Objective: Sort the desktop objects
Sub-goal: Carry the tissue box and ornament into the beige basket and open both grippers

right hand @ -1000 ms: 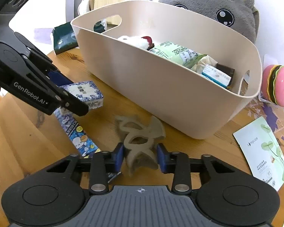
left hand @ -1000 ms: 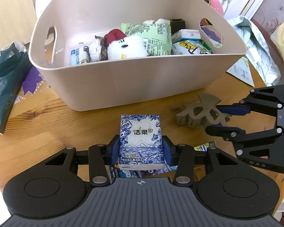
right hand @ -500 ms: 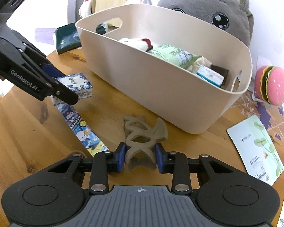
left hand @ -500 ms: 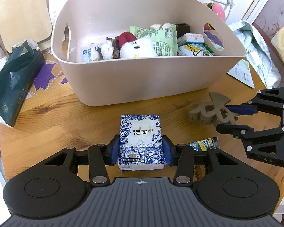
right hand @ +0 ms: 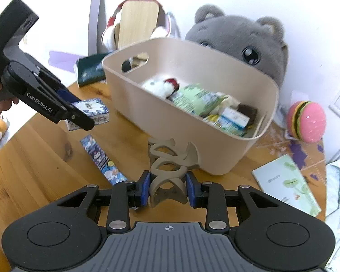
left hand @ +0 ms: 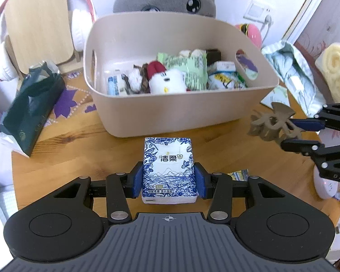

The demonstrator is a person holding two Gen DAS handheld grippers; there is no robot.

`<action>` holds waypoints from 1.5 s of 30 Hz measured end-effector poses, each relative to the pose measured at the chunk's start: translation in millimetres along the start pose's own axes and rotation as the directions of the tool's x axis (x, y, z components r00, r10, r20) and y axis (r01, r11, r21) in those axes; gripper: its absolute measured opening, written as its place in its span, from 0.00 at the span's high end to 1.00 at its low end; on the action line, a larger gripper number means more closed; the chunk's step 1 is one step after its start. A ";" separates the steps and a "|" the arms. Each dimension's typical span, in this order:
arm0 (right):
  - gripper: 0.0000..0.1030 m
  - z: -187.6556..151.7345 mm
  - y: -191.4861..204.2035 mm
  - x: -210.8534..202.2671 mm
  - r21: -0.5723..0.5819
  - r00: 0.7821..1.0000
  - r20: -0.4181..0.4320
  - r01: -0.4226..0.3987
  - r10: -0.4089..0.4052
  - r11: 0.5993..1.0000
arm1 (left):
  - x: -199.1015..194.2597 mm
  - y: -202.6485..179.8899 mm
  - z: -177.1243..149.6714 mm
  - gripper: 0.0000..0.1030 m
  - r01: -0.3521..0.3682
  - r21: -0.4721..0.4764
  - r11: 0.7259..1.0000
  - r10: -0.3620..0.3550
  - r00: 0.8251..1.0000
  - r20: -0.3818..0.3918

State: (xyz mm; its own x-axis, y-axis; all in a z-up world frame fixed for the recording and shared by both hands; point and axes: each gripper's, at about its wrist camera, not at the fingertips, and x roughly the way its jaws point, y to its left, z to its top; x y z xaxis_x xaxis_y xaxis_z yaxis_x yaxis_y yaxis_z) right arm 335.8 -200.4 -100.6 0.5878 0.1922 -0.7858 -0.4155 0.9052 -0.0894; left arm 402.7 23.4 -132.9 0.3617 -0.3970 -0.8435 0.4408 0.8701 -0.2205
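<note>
Left wrist view: left gripper (left hand: 168, 181) clamped on blue-and-white tissue pack (left hand: 168, 170), held above the wooden table (left hand: 79, 158), just in front of the beige storage bin (left hand: 170, 113). Right gripper (right hand: 167, 189) clamped on taupe hair claw clip (right hand: 170, 165), also off the table, near the bin's front wall. Cartoon-print packet (right hand: 102, 158) lies flat on table, left of the clip, in front of the bin.
</note>
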 end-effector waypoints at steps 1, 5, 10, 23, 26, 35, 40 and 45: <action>0.69 0.9 -2.1 -4.9 0.002 1.000 0.009 0.003 -0.003 1.000 | -3.3 0.4 1.2 0.55 0.002 -0.003 1.000 -0.002 1.000 0.008; 0.69 7.1 -11.1 -22.4 0.012 0.999 0.047 0.018 -0.019 1.000 | -18.0 2.1 10.8 0.55 0.006 -0.013 1.000 -0.006 0.999 0.048; 0.69 17.2 -25.5 -34.4 0.038 0.995 0.090 0.044 -0.047 0.998 | -35.2 4.2 29.7 0.55 -0.008 -0.014 1.000 0.009 0.992 0.122; 0.69 63.6 -54.6 -27.3 0.079 0.979 0.179 0.087 -0.100 0.993 | -38.3 -10.9 85.1 0.55 -0.033 -0.012 0.999 0.035 0.974 0.222; 0.69 72.1 -55.6 -15.8 0.075 0.979 0.179 0.083 -0.095 0.994 | -22.8 -10.4 92.8 0.55 -0.044 -0.029 0.999 0.049 0.977 0.209; 0.69 83.9 -54.0 24.2 0.074 0.986 0.139 0.080 -0.090 0.994 | 24.7 2.5 104.2 0.55 -0.108 -0.090 0.990 0.121 0.981 0.149; 0.69 84.2 -53.0 40.3 0.070 0.990 0.114 0.081 -0.089 0.994 | 39.2 5.4 106.9 0.55 -0.132 -0.091 0.987 0.143 0.982 0.122; 0.69 82.8 -54.9 54.2 0.074 0.993 0.076 0.087 -0.092 0.993 | 49.8 6.6 108.0 0.55 -0.155 -0.089 0.984 0.164 0.982 0.097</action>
State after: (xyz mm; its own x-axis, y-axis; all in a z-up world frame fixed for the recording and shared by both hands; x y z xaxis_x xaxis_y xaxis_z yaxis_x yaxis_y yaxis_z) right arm 447.9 -208.2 -87.5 0.6744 0.1358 -0.7257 -0.3101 0.9441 -0.1116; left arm 512.3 -22.2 -123.4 0.5069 -0.2758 -0.8167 0.3046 0.9436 -0.1297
